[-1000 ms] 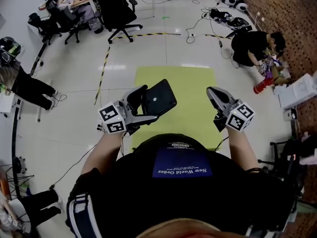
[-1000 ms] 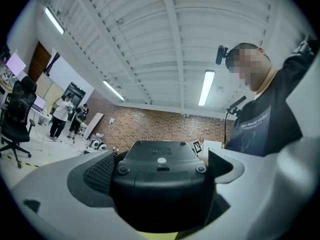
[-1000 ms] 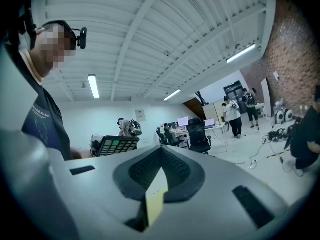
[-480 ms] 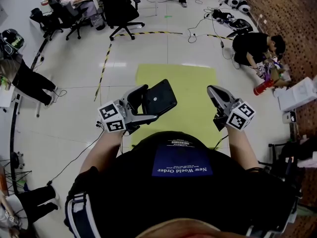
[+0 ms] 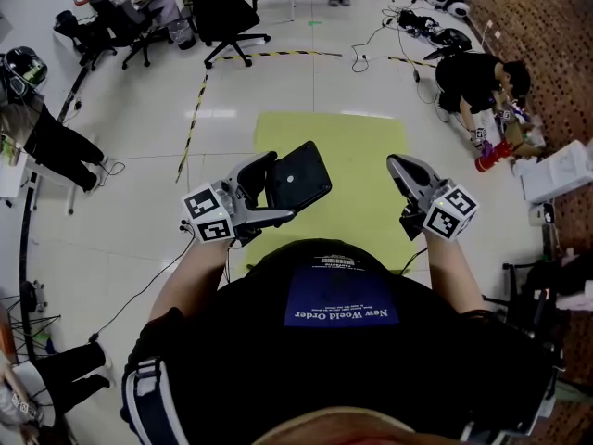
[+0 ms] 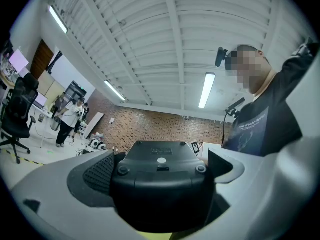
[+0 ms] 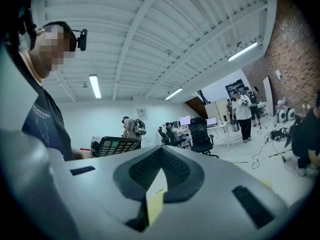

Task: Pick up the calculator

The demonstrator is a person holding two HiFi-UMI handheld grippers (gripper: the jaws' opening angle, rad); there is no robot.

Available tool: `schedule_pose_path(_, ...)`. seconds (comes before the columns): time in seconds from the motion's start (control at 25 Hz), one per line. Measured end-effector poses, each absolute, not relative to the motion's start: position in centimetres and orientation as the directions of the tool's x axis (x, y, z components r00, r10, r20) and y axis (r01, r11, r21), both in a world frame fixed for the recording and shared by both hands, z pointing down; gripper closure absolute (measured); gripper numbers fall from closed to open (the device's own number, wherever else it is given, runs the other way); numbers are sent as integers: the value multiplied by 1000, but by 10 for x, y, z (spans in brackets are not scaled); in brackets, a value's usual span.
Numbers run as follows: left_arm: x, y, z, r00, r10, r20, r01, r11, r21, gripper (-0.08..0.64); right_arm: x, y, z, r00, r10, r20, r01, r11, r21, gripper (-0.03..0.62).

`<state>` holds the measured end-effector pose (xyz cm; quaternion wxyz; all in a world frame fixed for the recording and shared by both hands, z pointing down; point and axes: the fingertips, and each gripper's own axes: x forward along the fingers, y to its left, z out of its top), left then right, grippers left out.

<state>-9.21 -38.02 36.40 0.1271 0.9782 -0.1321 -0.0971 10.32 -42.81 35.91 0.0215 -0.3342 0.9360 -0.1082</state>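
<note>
My left gripper [image 5: 283,186] is shut on the black calculator [image 5: 298,176] and holds it in the air in front of the person's chest. In the head view the calculator's plain back faces up. In the left gripper view the calculator [image 6: 159,156] fills the space between the jaws of my left gripper [image 6: 161,184]. My right gripper [image 5: 397,163] hangs to the right, apart from it, shut with nothing between its jaws. From my right gripper [image 7: 159,166] I see the calculator's key side [image 7: 117,145] off to the left.
A yellow-green mat [image 5: 357,151] lies on the white floor below the grippers. Office chairs [image 5: 222,12] and desks stand far back. A person crouches at the right [image 5: 473,86] by the brick wall, another stands at the left [image 5: 51,146]. Cables and striped tape [image 5: 192,128] cross the floor.
Both grippers keep their places and the calculator stays gripped in the left one. Only the head view has shifted slightly.
</note>
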Motion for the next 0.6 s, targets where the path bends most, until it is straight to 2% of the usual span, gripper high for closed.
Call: schedule_pose_path(0.6,-87,-376,366,948,-270,-168,-215,-934,286,-26,104,-425,361,-780,-625,33,-616,759,-211,609)
